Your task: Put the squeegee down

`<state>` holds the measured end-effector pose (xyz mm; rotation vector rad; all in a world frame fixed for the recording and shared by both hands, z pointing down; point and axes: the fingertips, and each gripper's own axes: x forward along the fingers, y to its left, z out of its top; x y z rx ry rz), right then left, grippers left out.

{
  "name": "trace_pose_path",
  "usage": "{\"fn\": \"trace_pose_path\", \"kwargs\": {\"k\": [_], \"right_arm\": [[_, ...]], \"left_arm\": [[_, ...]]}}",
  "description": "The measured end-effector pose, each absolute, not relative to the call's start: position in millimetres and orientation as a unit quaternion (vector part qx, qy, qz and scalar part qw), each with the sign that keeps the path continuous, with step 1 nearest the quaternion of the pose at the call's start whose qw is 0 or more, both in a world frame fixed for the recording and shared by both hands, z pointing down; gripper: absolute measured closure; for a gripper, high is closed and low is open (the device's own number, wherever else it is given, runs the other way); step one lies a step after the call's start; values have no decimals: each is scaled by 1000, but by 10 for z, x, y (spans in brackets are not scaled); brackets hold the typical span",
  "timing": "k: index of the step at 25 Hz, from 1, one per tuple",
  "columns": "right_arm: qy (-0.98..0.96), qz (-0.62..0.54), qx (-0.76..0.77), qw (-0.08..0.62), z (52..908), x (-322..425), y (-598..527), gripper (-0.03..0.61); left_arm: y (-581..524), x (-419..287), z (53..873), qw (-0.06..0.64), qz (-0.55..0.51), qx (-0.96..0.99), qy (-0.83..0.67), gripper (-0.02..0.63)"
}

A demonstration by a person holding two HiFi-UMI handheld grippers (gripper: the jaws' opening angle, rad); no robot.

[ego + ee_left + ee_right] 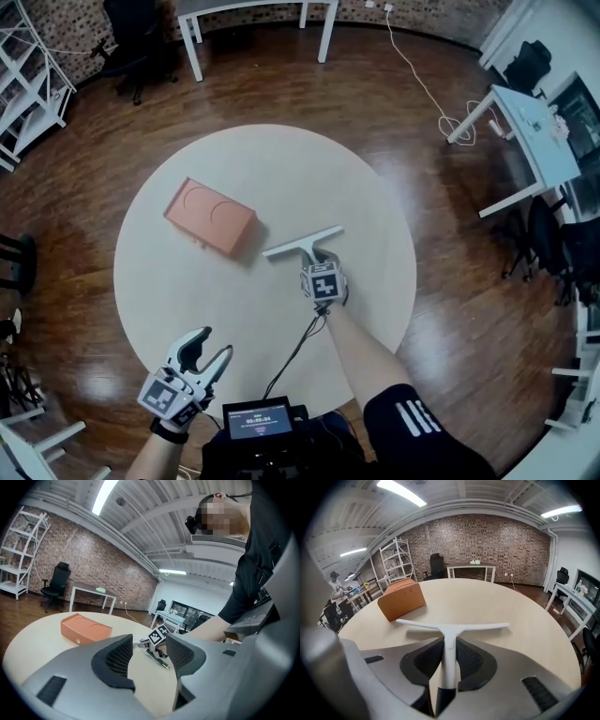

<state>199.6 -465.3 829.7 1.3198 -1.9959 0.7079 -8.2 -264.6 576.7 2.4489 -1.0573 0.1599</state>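
Starting nearest the operator, the left tool (211,348) hangs at the near edge of the bench (281,169) with its jaws apart and nothing between them; it takes no part in this step. The right tool (449,663) is clenched on the white handle of the squeegee (451,628), both pads pressed against the shaft just behind the T-shaped head. The head lies crosswise ahead of the jaws, low over the bench near its middle, with its shadow close beneath; whether the blade touches the surface cannot be told. Beyond it, to the left, stands the orange box (211,217), near the blade's left end but apart from it. To complete the step well, lower the right tool until blade and handle both rest on the bench. Hold the head level so neither end strikes first, and stay clear of the box. Then part the jaws fully before drawing straight back along the handle.
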Motion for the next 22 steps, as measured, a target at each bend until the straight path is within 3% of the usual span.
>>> {"fn": "trace_pose_path", "kwargs": {"k": [12,22], "right_arm": [[-759,270,500,319,8338,1990,-4667,444],[-796,182,521,247,7355,1862,-4703,433]], "left_arm": [[-2656,51,5764,235,64,893,-379,385],[-2531,-71,5406,203,44,900,-384,385]]}}
